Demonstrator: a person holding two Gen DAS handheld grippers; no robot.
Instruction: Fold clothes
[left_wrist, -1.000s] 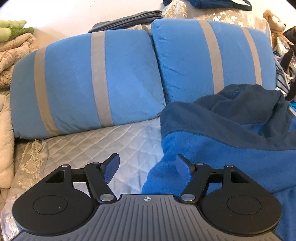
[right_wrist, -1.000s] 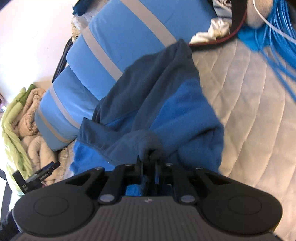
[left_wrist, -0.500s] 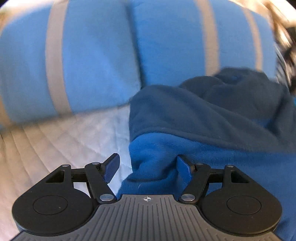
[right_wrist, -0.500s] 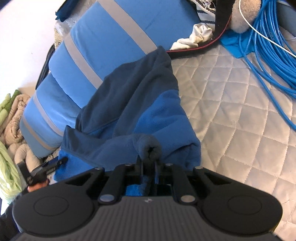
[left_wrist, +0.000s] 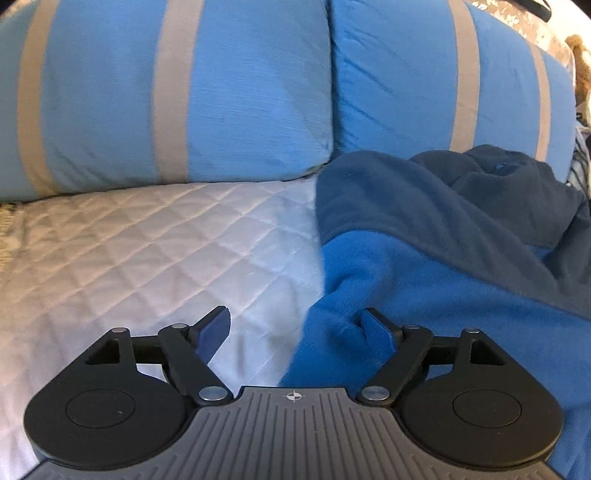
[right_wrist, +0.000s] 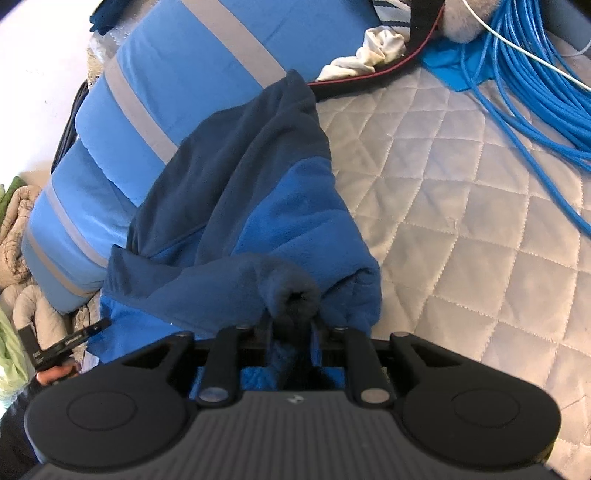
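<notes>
A fleece top (left_wrist: 424, 266), bright blue with navy panels, lies crumpled on the quilted bedcover (left_wrist: 147, 251) against the pillows. My left gripper (left_wrist: 293, 317) hangs low over the top's left edge, its jaws opening. A fold of bright blue fleece lies between them and bulges against the right finger (left_wrist: 376, 332); the left finger is over bare quilt. In the right wrist view the fleece top (right_wrist: 280, 206) stretches away from my right gripper (right_wrist: 293, 325). Its jaws are opening, with the rolled navy sleeve cuff (right_wrist: 295, 295) loose between them.
Two blue pillows with grey stripes (left_wrist: 240, 92) line the far side of the bed. A coil of blue cable (right_wrist: 517, 85), a white cloth (right_wrist: 373, 48) and a dark strap lie at the right. A hand (right_wrist: 55, 373) holds the left gripper at lower left, beside piled blankets (right_wrist: 14, 221).
The left gripper dropped closer to the fleece's left edge and its jaws widened. The right gripper's jaws, which were shut on the cuff, have parted and the cuff has puffed out.
</notes>
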